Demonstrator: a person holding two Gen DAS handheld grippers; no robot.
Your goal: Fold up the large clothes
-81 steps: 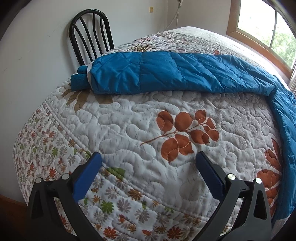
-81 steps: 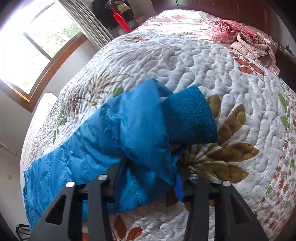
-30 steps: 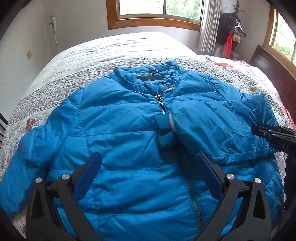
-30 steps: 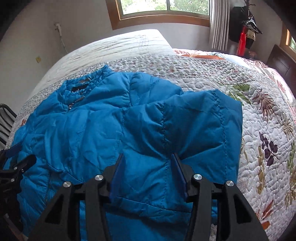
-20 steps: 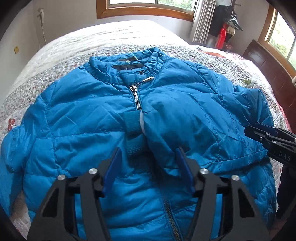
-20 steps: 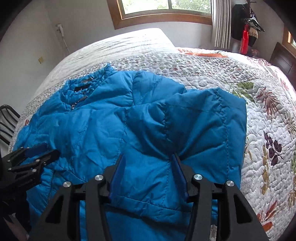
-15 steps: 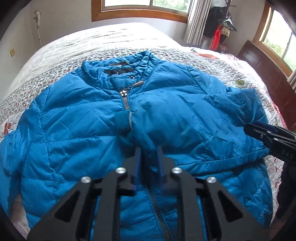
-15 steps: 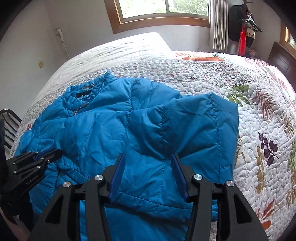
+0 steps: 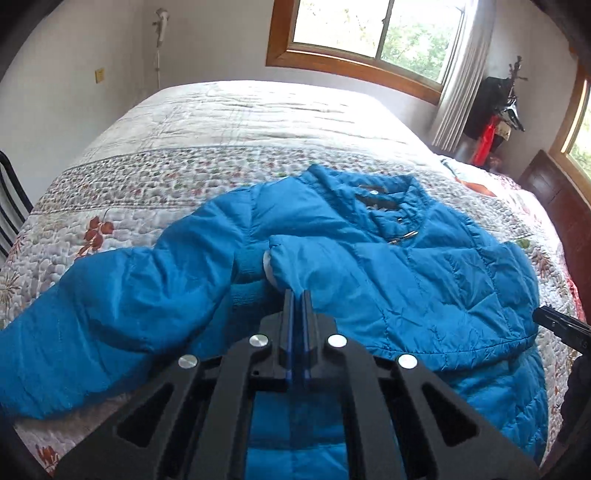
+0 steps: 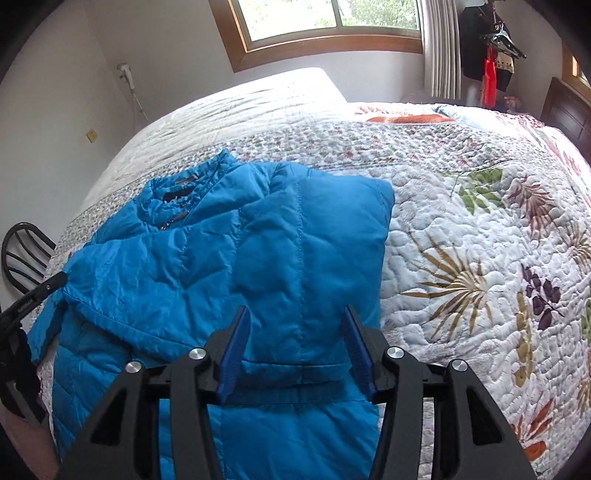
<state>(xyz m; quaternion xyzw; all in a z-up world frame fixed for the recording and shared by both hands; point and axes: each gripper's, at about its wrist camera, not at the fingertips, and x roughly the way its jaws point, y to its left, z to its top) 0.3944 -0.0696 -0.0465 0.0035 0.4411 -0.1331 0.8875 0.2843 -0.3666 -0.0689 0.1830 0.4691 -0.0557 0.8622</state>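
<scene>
We are partway through folding a bright blue quilted puffer jacket [image 9: 424,280] that lies face up on a bed [image 9: 236,122] covered with a white floral quilt [image 10: 480,229].

Done so far, as we judge it: one sleeve [image 9: 369,266] is folded across the chest, its ribbed cuff [image 9: 247,264] lying near the zip [image 9: 404,236]. In the right wrist view that side of the jacket has a neat straight folded edge.

Left to do: the other sleeve [image 9: 110,306] is spread out to the side over the quilt and needs folding in, and the body then needs folding up from the hem.

Our left tool [image 9: 296,295] is clenched tight, its blue pads pressed together at the folded sleeve near the cuff; whether it pinches a thin layer of fabric we cannot tell. Our right tool [image 10: 295,321] is about half open over the folded side near the hem. Fabric lies between its pads, but the pads do not appear to press on it.

The jacket looks puffy and lightly crinkled, stitched in panels, with a short stand-up collar [image 10: 177,188] pointing toward the window [image 10: 325,18]. A black chair [image 10: 26,251] stands beside the bed.
</scene>
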